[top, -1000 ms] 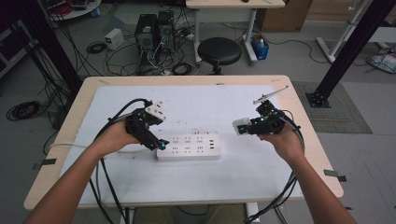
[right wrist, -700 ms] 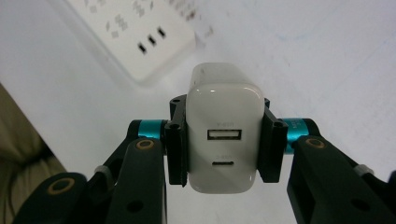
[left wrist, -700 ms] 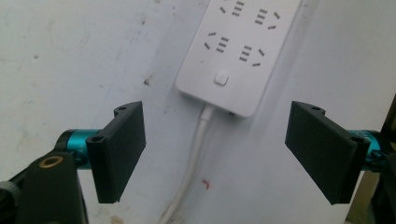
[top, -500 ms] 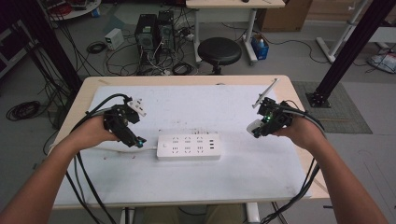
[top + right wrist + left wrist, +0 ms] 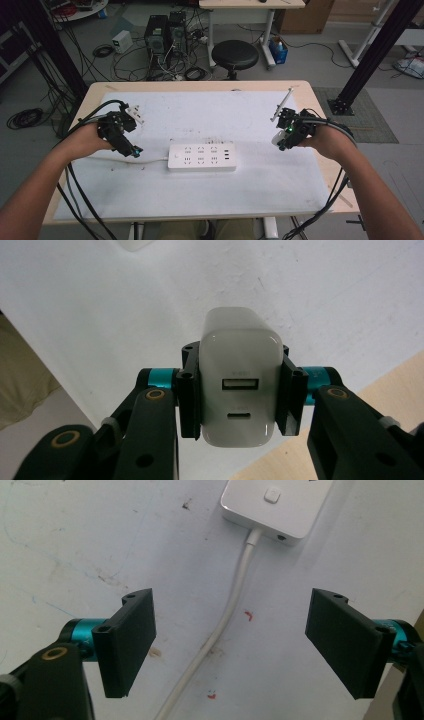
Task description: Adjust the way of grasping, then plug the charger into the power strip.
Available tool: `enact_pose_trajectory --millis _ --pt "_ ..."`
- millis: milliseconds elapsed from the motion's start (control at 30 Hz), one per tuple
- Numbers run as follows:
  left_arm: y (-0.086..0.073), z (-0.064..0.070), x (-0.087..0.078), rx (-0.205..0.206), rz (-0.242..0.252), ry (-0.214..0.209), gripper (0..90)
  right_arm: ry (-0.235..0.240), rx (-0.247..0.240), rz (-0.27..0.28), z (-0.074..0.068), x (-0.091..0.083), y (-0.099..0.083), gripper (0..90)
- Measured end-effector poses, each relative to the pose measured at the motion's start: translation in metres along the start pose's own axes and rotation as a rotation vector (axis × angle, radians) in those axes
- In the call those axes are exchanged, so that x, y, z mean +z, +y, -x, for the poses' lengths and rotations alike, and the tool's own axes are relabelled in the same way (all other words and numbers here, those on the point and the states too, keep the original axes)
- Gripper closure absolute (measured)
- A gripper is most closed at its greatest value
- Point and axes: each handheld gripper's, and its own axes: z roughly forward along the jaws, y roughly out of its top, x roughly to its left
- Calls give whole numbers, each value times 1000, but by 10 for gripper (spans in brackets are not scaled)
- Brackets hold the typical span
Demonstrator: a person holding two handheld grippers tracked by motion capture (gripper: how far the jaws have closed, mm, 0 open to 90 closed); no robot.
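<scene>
**Inspection note: charger held in right tool, left tool idle over the strip's cord**

Risks. The right tool [image 5: 239,400] clamps a white USB charger [image 5: 239,390] by its two flat sides, port face toward the camera. The casing looks smooth and glossy; in my judgement a sideways knock or a tilted approach could let it twist or slip between the pads. No prongs are visible from this angle, so their alignment cannot be checked; if the charger is meant for the power strip [image 5: 202,157], a misaligned descent would likely push the unsecured strip across the tabletop [image 5: 200,200] rather than seat it. The strip's cord [image 5: 225,625] runs directly beneath the left tool [image 5: 230,640], and a closing or dropping move there could snag it and drag the strip.

Pose. In the high view the left tool [image 5: 118,134] sits at about 9 o'clock from the strip, near its cord end, jaws spread wide and holding nothing, pointing down at the tabletop. The right tool [image 5: 287,132] sits at about 2 o'clock from the strip, well apart from it, the charger [image 5: 278,138] raised clear of the surface. Both forearms enter from 6 o'clock, hands wrapped around the tool bodies. The strip lies flat at the tabletop's centre.
</scene>
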Motion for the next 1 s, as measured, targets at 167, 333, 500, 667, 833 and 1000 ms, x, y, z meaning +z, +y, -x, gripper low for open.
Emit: enact_pose_trajectory --millis 167,333,500,667,833,1000 --pt "-4 -2 3 3 -10 8 202 -41 32 25 -1 2 -1 620" --pt "-7 -4 1 1 4 14 202 -13 48 34 0 4 -1 619" --pt "-8 -6 0 -7 24 15 202 -6 34 38 -1 5 2 618" --pt "-10 -8 2 -6 33 28 203 13 48 76 -1 2 11 618" --pt "-11 -10 9 -8 30 32 202 14 55 88 -4 2 29 618" --pt "-13 -10 16 1 29 17 202 38 21 115 -7 4 53 618"
